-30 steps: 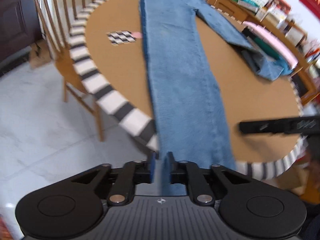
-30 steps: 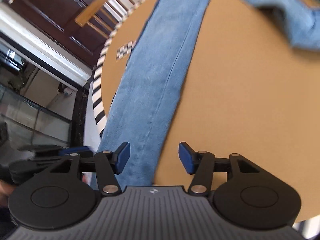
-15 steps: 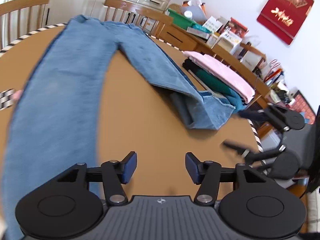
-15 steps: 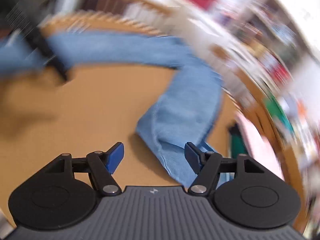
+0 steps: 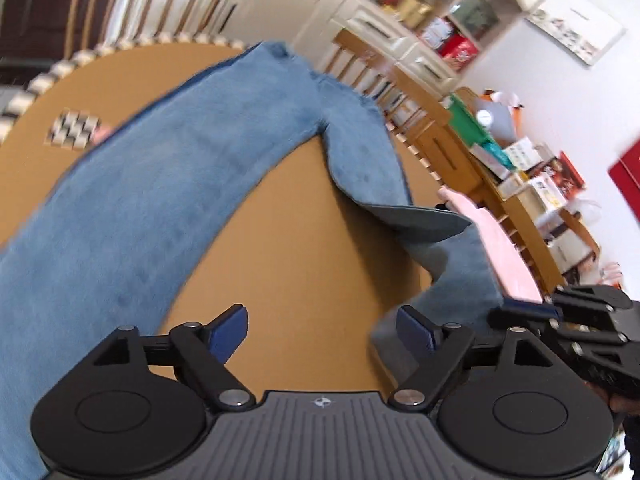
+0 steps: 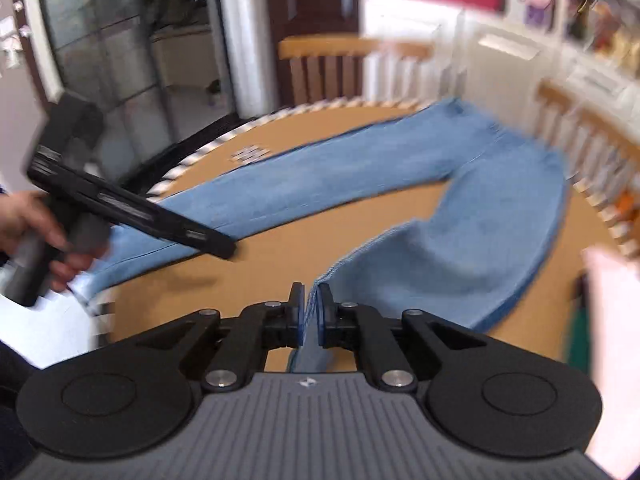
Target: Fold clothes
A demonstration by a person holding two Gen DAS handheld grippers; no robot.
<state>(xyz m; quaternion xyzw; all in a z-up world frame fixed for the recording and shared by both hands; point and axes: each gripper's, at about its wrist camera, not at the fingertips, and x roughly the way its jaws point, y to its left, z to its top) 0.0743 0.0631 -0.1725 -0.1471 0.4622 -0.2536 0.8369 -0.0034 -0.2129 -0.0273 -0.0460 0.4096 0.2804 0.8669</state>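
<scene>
A pair of light blue jeans (image 5: 160, 184) lies spread on a round brown table (image 5: 288, 256), legs apart in a V. My left gripper (image 5: 322, 330) is open and empty over bare table between the two legs. My right gripper (image 6: 307, 314) is shut on the hem of the jeans' right leg (image 6: 452, 248), whose end is folded over; it shows in the left wrist view (image 5: 536, 312) at the right. My left gripper shows in the right wrist view (image 6: 224, 246), above the other leg.
A checkered marker (image 5: 74, 134) lies on the table at the left. Folded pink clothes (image 5: 500, 248) lie at the table's right edge. Wooden chairs (image 6: 332, 64) ring the table. Shelves with boxes (image 5: 520, 160) stand behind.
My left gripper let go of the left leg's hem, opened and swung right. My right gripper moved to the other leg's hem and shut on it.
</scene>
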